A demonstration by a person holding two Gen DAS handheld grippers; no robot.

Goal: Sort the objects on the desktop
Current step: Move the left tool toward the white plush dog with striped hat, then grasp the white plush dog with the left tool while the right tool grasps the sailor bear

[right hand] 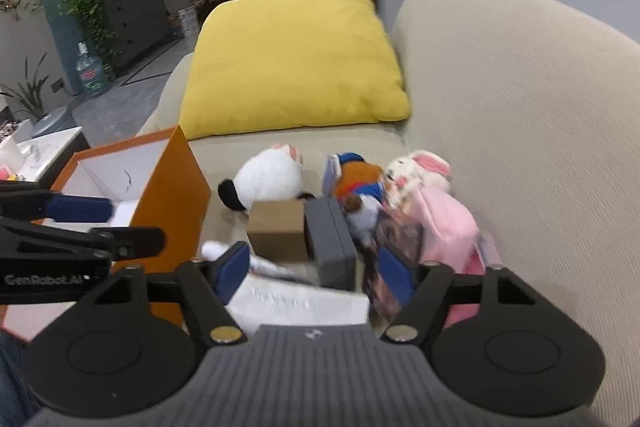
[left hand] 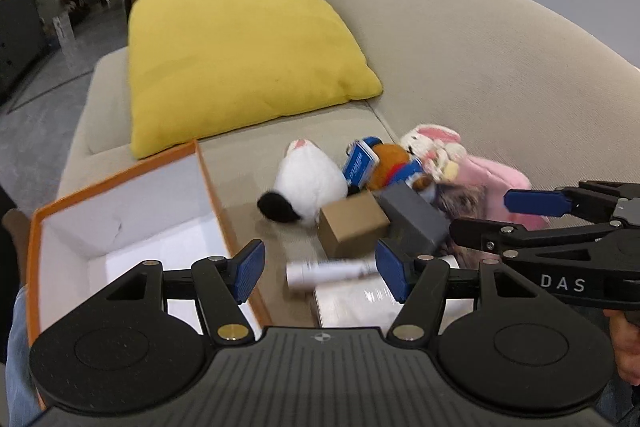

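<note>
A pile lies on the beige sofa seat (left hand: 240, 155): a white plush (left hand: 308, 187), a brown cardboard box (left hand: 352, 227), a grey box (left hand: 416, 219), an orange-and-blue plush (left hand: 392, 163), a bunny plush (left hand: 432, 147) and a pink bag (left hand: 500, 179). My left gripper (left hand: 320, 273) is open above a white tube (left hand: 332, 271) and a white packet (left hand: 352, 303). My right gripper (right hand: 312, 277) stands open over the packet (right hand: 296, 303), just short of the grey box (right hand: 330, 243) and the cardboard box (right hand: 278, 231). Neither holds anything.
An open orange box (left hand: 120, 175) with a white inside stands at the left, next to the pile. A yellow cushion (left hand: 240, 59) lies further along the seat. The sofa back (right hand: 520, 147) rises at the right. A person's hand (left hand: 624, 347) holds the right gripper.
</note>
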